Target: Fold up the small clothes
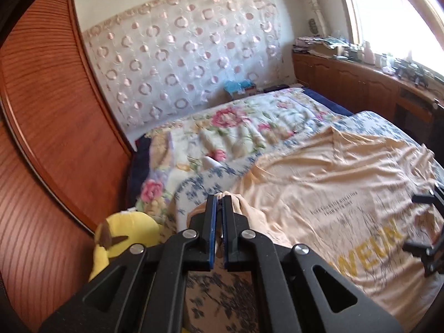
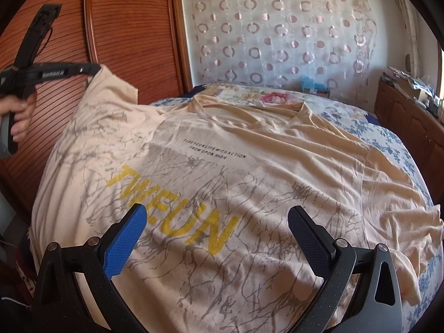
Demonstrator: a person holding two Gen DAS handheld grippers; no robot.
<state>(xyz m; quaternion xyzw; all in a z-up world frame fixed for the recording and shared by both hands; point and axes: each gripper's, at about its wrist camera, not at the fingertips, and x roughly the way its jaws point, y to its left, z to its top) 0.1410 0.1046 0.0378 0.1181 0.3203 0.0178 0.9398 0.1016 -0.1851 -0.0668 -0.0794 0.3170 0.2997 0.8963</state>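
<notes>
A peach T-shirt [image 2: 249, 166] lies face up across the bed, its yellow "TWEUN" lettering [image 2: 172, 208] and a grey branch print uppermost, the collar toward the headboard end. The shirt rests on a blue-flowered sheet [image 2: 388, 144], which shows bare along the right-hand side; beyond the collar lies a quilt with pink roses [image 1: 222, 133].

Left gripper [image 1: 219, 199]: fingers pressed together, pinching a bunched corner of the shirt. In the right wrist view the same tool [image 2: 91, 70] is held by the person's left hand [image 2: 19, 119] and lifts the sleeve side of the shirt clear of the bed, so that this edge hangs as a raised fold in front of the wardrobe.

Right gripper [image 2: 216, 219]: blue-padded fingers [image 2: 127, 238] spread wide, poised over the lower print of the shirt and holding nothing. Whether the pads touch the cloth cannot be told.

Surroundings: a slatted wooden wardrobe [image 1: 55, 125] stands close along the left side of the bed. A yellow plush toy [image 1: 125, 233] sits wedged between wardrobe and mattress, just beside the lifted corner. A sheer curtain with pink circles [image 2: 277, 36] covers the wall behind the bed. A low wooden cabinet [image 1: 360, 83] under the window [image 1: 388, 8] carries a clutter of small items, too blurred to name. A blue object [image 2: 313, 83] lies at the head of the bed.
</notes>
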